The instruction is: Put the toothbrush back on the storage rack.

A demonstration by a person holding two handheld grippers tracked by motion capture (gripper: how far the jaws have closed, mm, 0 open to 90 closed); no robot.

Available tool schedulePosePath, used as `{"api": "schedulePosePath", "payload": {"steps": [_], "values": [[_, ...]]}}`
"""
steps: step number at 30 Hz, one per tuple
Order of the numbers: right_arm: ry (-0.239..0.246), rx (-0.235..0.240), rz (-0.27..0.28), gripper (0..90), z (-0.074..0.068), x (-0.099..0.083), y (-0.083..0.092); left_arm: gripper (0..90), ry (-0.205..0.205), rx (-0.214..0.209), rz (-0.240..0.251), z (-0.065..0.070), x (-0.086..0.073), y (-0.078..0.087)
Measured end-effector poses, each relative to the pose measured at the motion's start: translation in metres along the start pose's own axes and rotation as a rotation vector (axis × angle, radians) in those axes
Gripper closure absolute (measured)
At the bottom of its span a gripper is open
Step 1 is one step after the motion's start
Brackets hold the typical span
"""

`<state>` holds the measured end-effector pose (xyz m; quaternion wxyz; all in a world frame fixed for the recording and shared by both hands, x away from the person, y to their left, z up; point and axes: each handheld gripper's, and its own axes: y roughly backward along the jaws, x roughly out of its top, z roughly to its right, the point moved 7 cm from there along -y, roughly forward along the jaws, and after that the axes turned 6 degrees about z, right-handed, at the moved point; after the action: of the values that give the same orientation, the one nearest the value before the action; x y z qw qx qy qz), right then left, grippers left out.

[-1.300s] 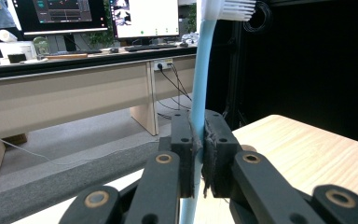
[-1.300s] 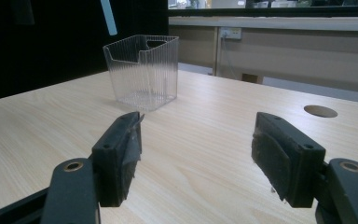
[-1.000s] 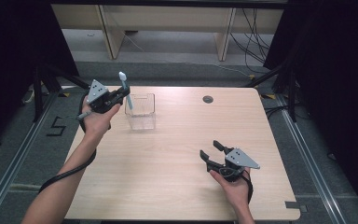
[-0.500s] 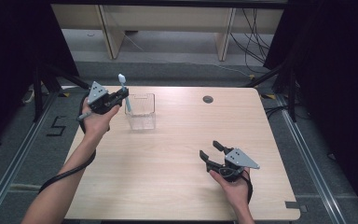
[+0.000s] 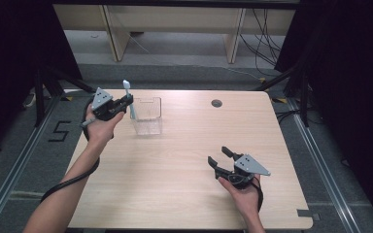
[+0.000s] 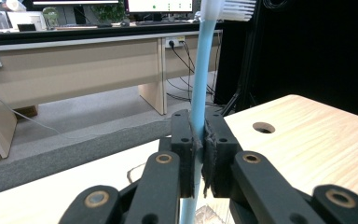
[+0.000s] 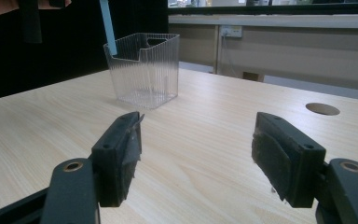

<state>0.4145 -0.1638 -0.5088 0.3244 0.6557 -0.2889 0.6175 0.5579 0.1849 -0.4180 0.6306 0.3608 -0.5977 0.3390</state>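
My left gripper (image 5: 126, 103) is shut on the handle of a light blue toothbrush (image 5: 130, 99), which stands nearly upright with its white bristle head on top. In the left gripper view the pads (image 6: 186, 154) squeeze the handle (image 6: 200, 84) between them. The brush hangs over the left rim of a clear ribbed plastic box (image 5: 147, 115) at the table's back left; its lower end (image 7: 108, 25) shows just above that box (image 7: 144, 70) in the right gripper view. My right gripper (image 5: 219, 156) rests low at the front right of the table, open, nothing between its pads (image 7: 126, 154).
The light wood table (image 5: 184, 194) has a round cable hole (image 5: 216, 103) at the back, also seen from the right gripper (image 7: 322, 108). Beyond the far edge lie a grey floor, desk legs and cables. Black curtains stand at both sides.
The left gripper with the toothbrush has shifted slightly, staying over the box's left rim. The right gripper has not moved.
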Motion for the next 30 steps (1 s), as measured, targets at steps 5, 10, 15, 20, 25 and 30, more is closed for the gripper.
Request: {"api": "schedulePosePath", "payload": {"steps": [5,10,15,20,25,30], "values": [[-0.015,-0.003,-0.008,33.9,-0.001,-0.001,0.000,83.6,0.005,0.003,-0.009,-0.002,-0.004,0.001],[-0.012,-0.002,-0.009,33.9,-0.001,-0.001,0.000,83.5,0.013,0.003,-0.019,-0.002,-0.009,0.001],[-0.016,-0.001,-0.011,33.9,-0.001,-0.002,0.000,83.5,0.018,0.004,-0.023,-0.002,-0.012,0.000],[-0.027,0.008,-0.014,33.8,-0.003,-0.002,0.000,83.5,0.022,0.003,-0.029,-0.002,-0.016,0.000],[-0.030,0.007,-0.017,33.8,-0.003,-0.003,0.000,83.5,0.029,0.006,-0.034,-0.002,-0.020,0.000],[-0.019,0.007,-0.011,33.8,-0.002,-0.003,-0.001,83.5,0.032,0.006,-0.040,-0.002,-0.023,-0.001]]}}
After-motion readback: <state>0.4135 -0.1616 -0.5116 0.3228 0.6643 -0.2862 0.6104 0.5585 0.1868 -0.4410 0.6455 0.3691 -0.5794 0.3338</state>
